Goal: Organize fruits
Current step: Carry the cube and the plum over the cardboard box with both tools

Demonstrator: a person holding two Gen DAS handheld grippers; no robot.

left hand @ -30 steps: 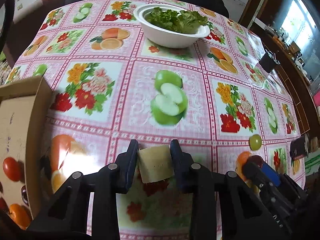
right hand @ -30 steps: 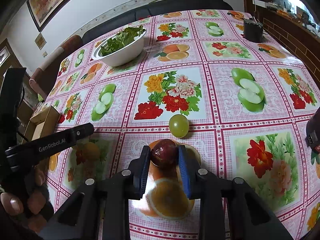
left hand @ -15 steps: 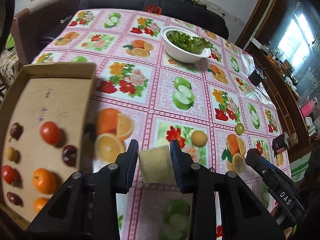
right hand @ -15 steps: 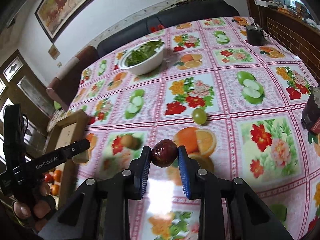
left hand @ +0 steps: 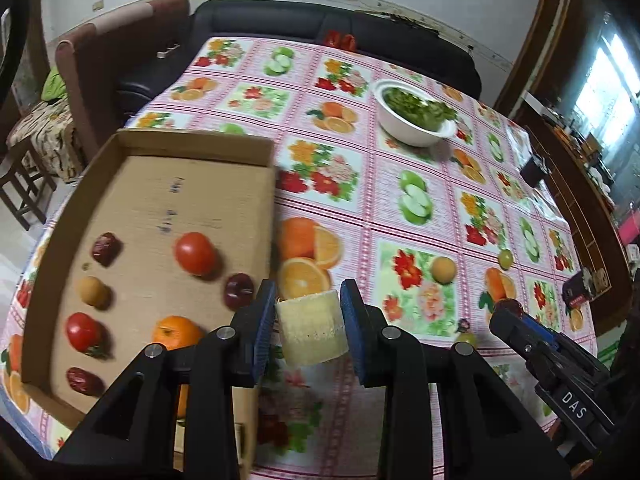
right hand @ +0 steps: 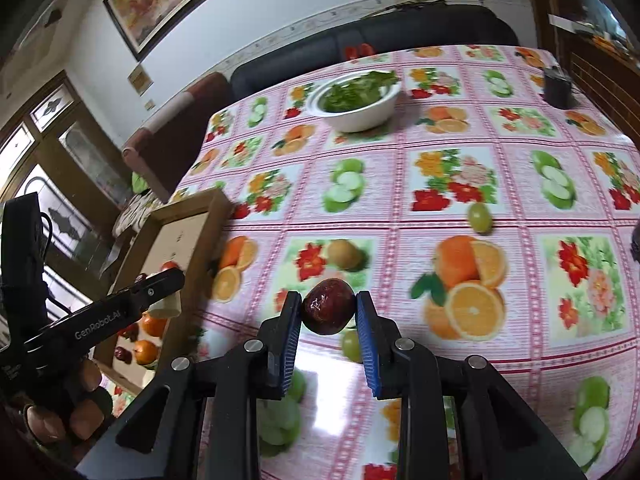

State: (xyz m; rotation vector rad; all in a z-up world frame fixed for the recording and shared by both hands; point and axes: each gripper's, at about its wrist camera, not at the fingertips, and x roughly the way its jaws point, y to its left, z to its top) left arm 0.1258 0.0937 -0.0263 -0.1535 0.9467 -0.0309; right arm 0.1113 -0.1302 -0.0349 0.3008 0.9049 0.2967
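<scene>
My left gripper (left hand: 308, 330) is shut on a pale yellow fruit chunk (left hand: 311, 330), held in the air just right of the cardboard tray (left hand: 192, 144). The tray holds several fruits: a tomato (left hand: 195, 253), an orange (left hand: 176, 332), dark red dates (left hand: 238, 290). My right gripper (right hand: 329, 312) is shut on a dark red date (right hand: 329, 311), raised above the table. On the cloth lie a yellow-brown round fruit (right hand: 344, 254), also in the left wrist view (left hand: 443, 269), and green grapes (right hand: 479, 216) (right hand: 351, 345). The left gripper also shows in the right wrist view (right hand: 164, 300).
A white bowl of lettuce (left hand: 416, 118) stands at the far side of the flowered tablecloth (right hand: 440, 200). A small black object (right hand: 557, 86) sits at the far right edge. A dark sofa (left hand: 320, 28) and a chair (left hand: 120, 52) stand behind the table.
Both grippers have risen and swung left towards the tray, each keeping its fruit. The tray now fills more of the left wrist view.
</scene>
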